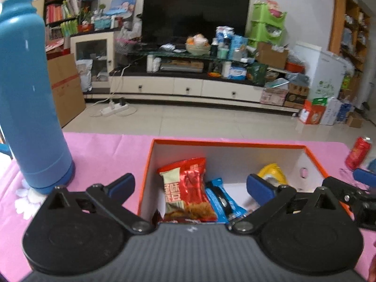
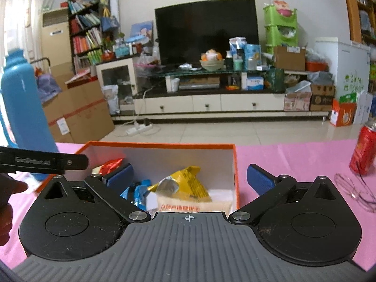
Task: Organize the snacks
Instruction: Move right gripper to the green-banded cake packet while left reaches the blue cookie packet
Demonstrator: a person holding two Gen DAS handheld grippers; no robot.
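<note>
Both grippers stand spread wide with nothing between their fingers; the left gripper (image 1: pixel 190 183), seen from its own camera, has two blue ribbed pads on black hinged links above a grey ridged body, and its pads hang apart over the near edge of the box (image 1: pixel 225 144); the right gripper (image 2: pixel 189 176) is built the same, its left pad over the box's interior and its right pad over the bare cloth outside the box's right wall. That box is a rectangular open-topped carton, orange outside and along the rim, plain white inside, with one small round hole in its right wall; it sits on a smooth pink tablecloth (image 1: pixel 105 148) printed with white flowers. Three snack packets lie inside: one red crinkled foil packet (image 1: pixel 188 188) leaning upright against the left side, one glossy blue packet (image 1: pixel 223 199) slanted just beside it and touching it, and one yellow packet (image 2: pixel 188 183) with a silvery folded corner lying toward the right, resting on a pale orange-printed wrapper (image 2: pixel 192 205) whose shape is partly hidden. Left of the box stands one tall matte blue flask (image 1: pixel 30 108), cylindrical with a darker base, apart from the box; well to the right stands one red drinks can (image 2: pixel 364 150), tilted in the fisheye view, and near it one pair of thin wire-rimmed glasses (image 2: pixel 352 188) lies on the cloth.
</note>
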